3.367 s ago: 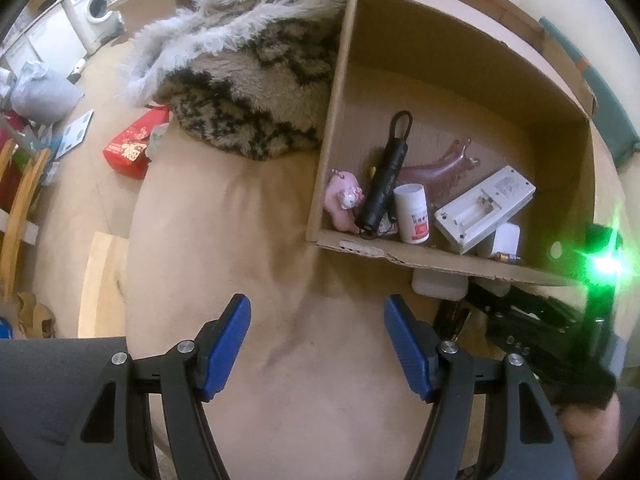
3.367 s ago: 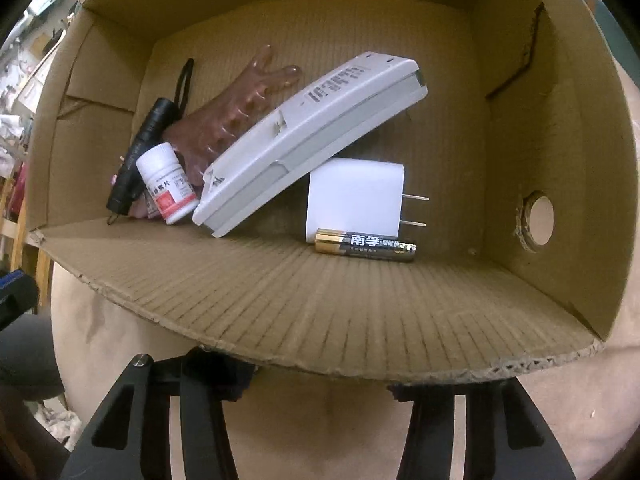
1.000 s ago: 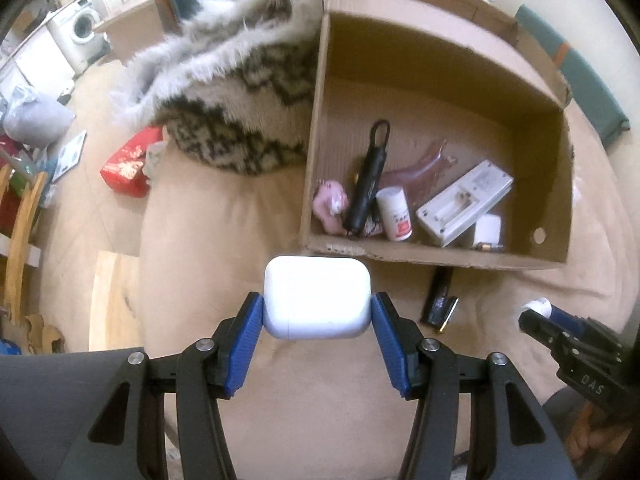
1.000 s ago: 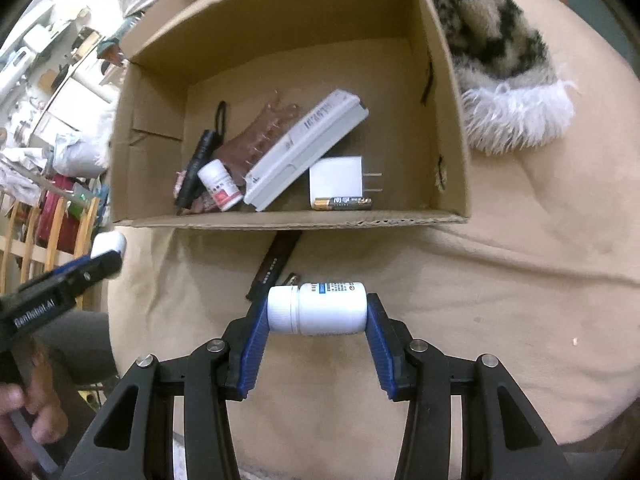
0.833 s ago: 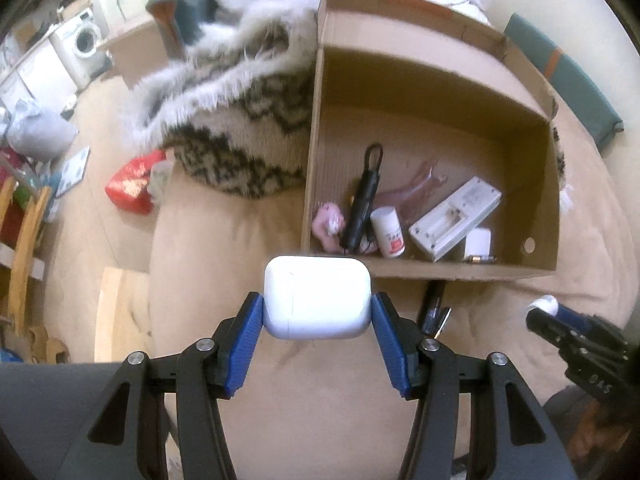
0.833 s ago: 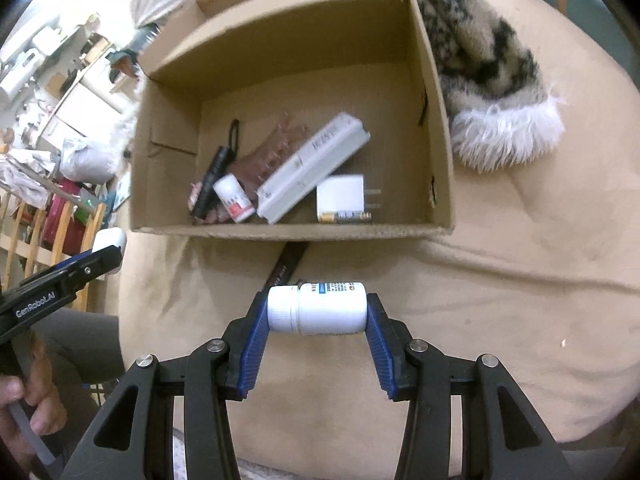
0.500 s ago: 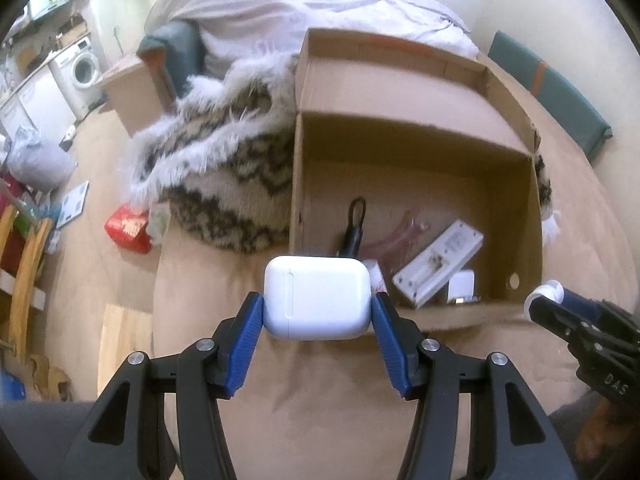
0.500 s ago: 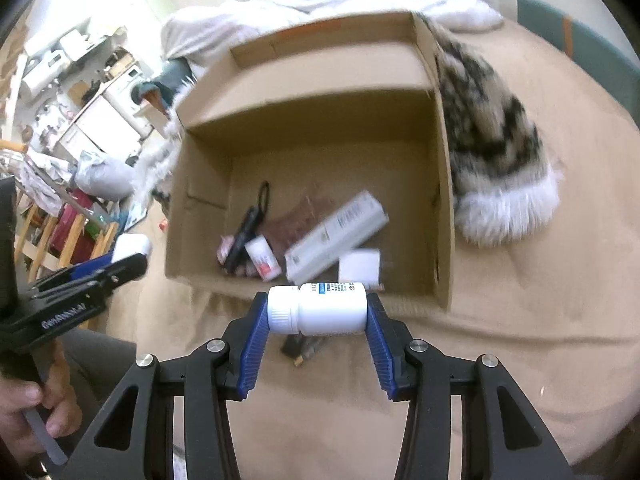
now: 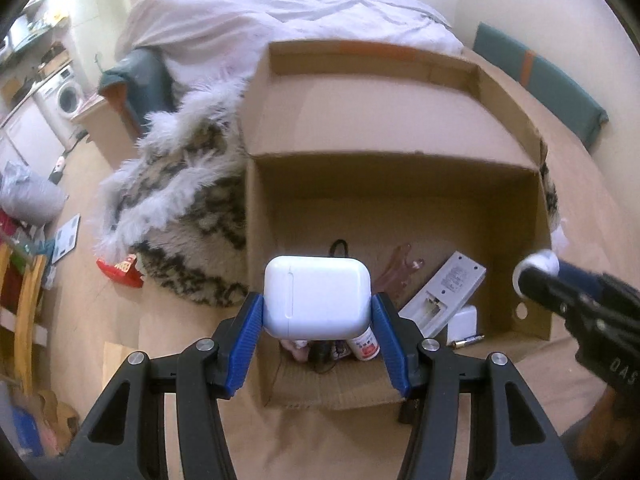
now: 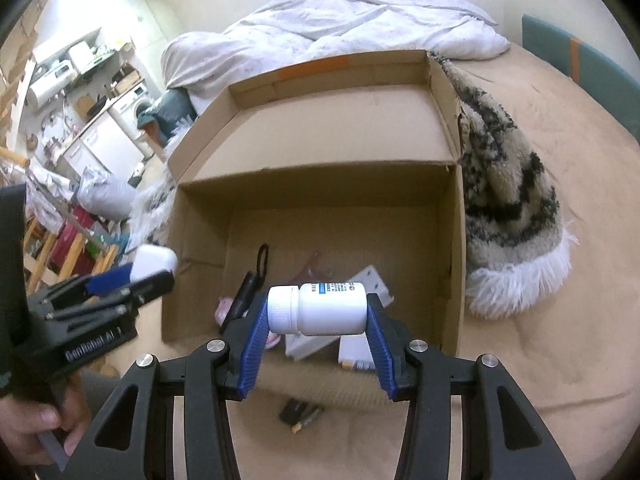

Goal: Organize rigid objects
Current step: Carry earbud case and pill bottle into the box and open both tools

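My left gripper [image 9: 318, 318] is shut on a white earbud case [image 9: 317, 297] and holds it above the near left part of an open cardboard box [image 9: 384, 116]. My right gripper [image 10: 317, 322] is shut on a white pill bottle [image 10: 320, 309], held sideways above the box [image 10: 332, 132] front. Inside the box lie a white charger unit [image 9: 448, 292], a white plug adapter [image 9: 462, 322], a battery [image 9: 468, 341], a small pill bottle [image 9: 365, 345], a black torch [image 10: 250, 286] and a brown glove [image 9: 396, 270]. A dark object [image 10: 301, 412] lies on the bed before the box.
The box stands on a beige bed cover [image 10: 560, 320]. A furry patterned blanket [image 9: 180, 216] lies left of the box and wraps to its right side [image 10: 508, 216]. A white duvet [image 10: 340, 28] lies behind. Room clutter and a washing machine [image 9: 66, 96] are at far left.
Both grippers have risen and moved forward over the box front, each still holding its item. The box now looks farther below and is seen at a flatter angle.
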The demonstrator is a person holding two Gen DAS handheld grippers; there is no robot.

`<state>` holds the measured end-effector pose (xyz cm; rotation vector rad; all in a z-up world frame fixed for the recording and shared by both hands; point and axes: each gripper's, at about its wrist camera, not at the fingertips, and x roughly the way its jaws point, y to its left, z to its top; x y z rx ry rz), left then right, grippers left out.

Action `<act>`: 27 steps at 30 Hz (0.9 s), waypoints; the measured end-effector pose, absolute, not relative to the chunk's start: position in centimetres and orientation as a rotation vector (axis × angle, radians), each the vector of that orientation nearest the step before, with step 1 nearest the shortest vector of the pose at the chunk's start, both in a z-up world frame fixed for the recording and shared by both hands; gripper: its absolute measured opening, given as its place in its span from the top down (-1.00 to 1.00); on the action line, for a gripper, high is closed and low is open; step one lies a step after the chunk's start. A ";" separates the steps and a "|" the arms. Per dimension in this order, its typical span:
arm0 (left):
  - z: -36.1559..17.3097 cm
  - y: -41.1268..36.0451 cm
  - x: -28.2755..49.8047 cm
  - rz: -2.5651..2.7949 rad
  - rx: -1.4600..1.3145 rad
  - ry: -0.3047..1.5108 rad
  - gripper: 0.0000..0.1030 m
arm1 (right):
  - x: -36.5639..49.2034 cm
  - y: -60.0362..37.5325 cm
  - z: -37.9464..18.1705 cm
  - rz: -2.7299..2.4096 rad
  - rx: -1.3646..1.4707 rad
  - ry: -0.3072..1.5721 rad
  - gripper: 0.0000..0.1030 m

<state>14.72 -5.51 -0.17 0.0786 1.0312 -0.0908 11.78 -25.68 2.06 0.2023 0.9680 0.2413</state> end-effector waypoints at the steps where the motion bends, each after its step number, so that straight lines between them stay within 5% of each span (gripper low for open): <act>1: -0.6 -5.6 14.9 -0.092 0.077 1.036 0.00 | 12.0 -25.8 1.7 0.240 0.203 0.963 0.05; 27: -5.9 -6.0 15.9 -0.135 0.087 1.072 -0.01 | 14.4 -23.8 -5.3 0.244 0.155 1.138 0.05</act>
